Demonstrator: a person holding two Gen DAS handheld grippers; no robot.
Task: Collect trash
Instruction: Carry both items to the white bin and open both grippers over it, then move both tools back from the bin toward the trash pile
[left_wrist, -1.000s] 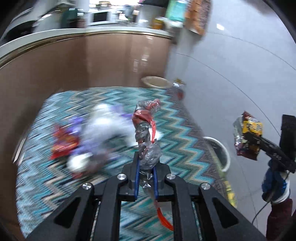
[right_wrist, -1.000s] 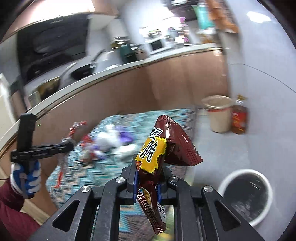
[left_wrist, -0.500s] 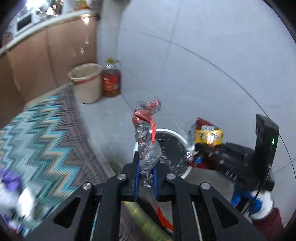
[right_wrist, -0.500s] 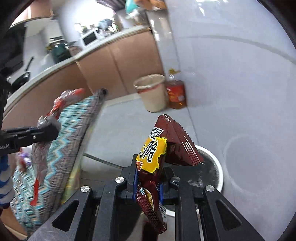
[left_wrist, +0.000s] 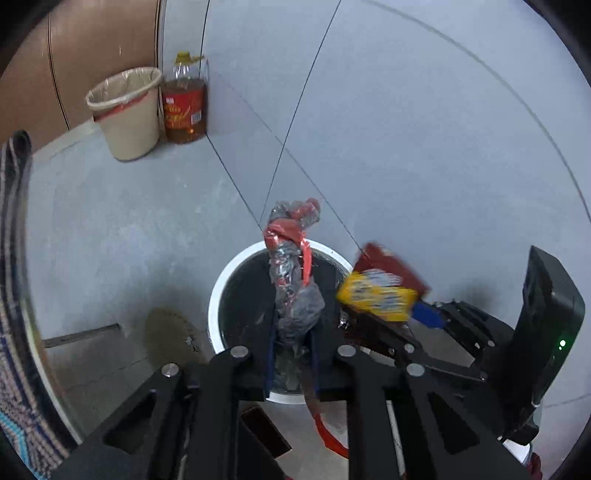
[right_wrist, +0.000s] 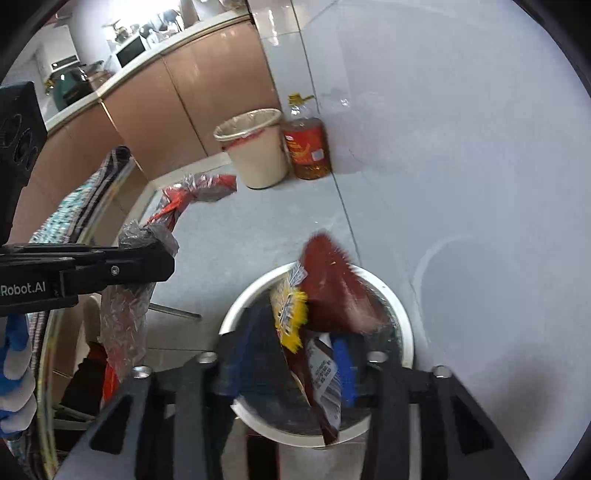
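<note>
My left gripper (left_wrist: 291, 332) is shut on a crumpled clear-and-red plastic wrapper (left_wrist: 293, 273) and holds it over the white-rimmed trash bin (left_wrist: 218, 295). It also shows in the right wrist view (right_wrist: 147, 240). My right gripper (right_wrist: 295, 354) stands open over the same bin (right_wrist: 402, 310). A brown and yellow snack bag (right_wrist: 325, 295) is blurred between its spread fingers, over the bin's mouth. The bag also shows in the left wrist view (left_wrist: 380, 288).
A beige waste bucket (left_wrist: 125, 110) and an oil bottle (left_wrist: 184, 107) stand by the wall and brown cabinets. The zigzag-cloth table edge (left_wrist: 14, 295) is at the left. Grey tiled floor (left_wrist: 406, 147) surrounds the bin.
Both grippers swung from the table to above the white-rimmed bin. My right gripper opened and the snack bag is slipping out of it. The left still holds its wrapper.
</note>
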